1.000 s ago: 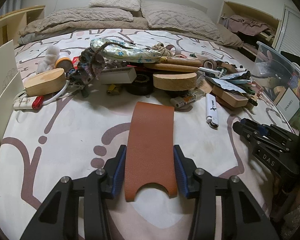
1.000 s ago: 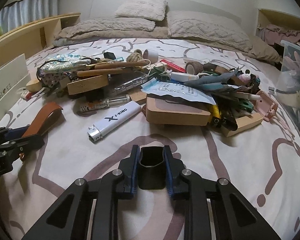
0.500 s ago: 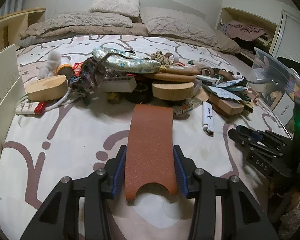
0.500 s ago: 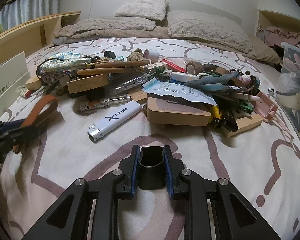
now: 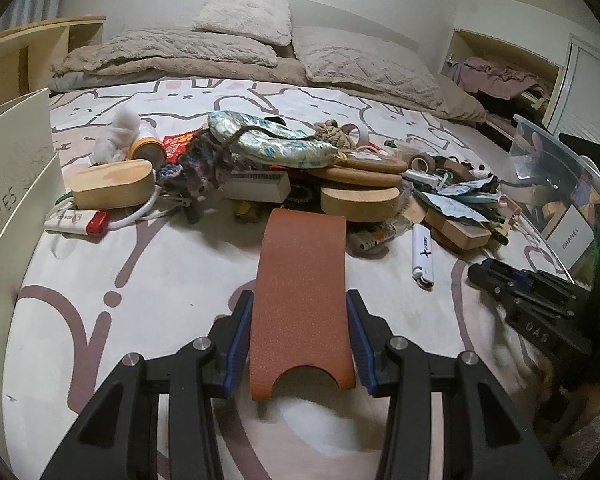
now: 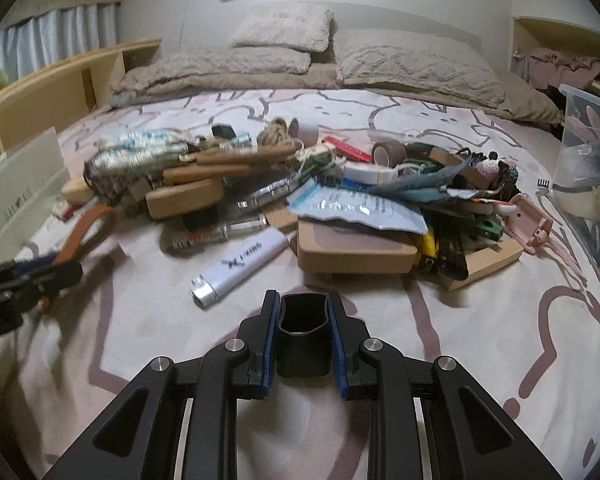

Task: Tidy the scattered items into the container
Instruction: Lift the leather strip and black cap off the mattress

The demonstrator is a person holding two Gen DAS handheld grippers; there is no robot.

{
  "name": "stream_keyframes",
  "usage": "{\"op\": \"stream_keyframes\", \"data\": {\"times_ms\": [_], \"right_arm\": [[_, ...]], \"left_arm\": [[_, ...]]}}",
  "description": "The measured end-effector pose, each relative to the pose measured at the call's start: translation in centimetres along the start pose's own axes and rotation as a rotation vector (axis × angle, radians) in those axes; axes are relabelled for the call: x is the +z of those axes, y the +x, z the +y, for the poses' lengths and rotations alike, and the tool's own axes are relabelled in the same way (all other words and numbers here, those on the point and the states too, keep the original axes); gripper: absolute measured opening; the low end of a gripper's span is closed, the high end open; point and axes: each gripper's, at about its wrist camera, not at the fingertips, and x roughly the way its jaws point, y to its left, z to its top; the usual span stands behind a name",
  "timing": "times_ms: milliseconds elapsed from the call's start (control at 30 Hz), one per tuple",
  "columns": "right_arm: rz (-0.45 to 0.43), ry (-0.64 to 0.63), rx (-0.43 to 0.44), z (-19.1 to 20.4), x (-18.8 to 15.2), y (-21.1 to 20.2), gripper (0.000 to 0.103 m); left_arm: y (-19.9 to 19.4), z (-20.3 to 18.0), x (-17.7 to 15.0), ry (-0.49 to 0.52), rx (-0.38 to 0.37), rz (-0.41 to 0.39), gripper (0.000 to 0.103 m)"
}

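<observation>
Lifted higher above the bedspread than a second ago, left gripper (image 5: pixel 300 340) clamped on a brown leather strap (image 5: pixel 302 292), pile of clutter now smaller and further up the frame. Strap pinched across its width between the blue pads (image 5: pixel 238 344), curving up and away toward frame centre, notched end hanging nearest the lens. Seen from the right wrist view at far left, blurred, same strap (image 6: pixel 86 232) arching out of the left gripper (image 6: pixel 32 276).

Right gripper (image 6: pixel 304 344) at lower centre, closed narrow on a small black cup (image 6: pixel 302 340), open mouth facing forward, walls squeezed slightly inward by the pads.

Ahead of both, heaped across mid-frame on the white bedspread with mauve outlines (image 5: pixel 140 280): white lighter (image 6: pixel 240 266) lying apart at the near edge of the pile, wooden blocks (image 5: pixel 114 184), rope knot (image 5: pixel 334 132), tape roll (image 6: pixel 388 152), blue-and-white packet (image 6: pixel 360 208), pink case (image 6: pixel 530 224) at the pile's right edge. Clear plastic bin (image 5: pixel 560 184) at right edge of the left wrist view, already holding several items, a labelled card inside reading CHANEL. White box (image 5: pixel 4 200) standing along the left edge.

Upper frame: beige pillows (image 5: pixel 244 20) and quilt at the head of the bed, pale wall behind, wooden shelving at left, open closet with clothes at upper right.
</observation>
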Motion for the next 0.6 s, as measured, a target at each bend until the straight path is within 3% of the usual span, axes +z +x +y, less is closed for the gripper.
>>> {"op": "stream_keyframes", "data": {"times_ms": [600], "right_arm": [[-0.088,-0.011,0.126,2.0,2.7,-3.0,0.024]], "left_arm": [[-2.9,0.5,1.8,-0.013,0.0,-0.078,0.044]]}}
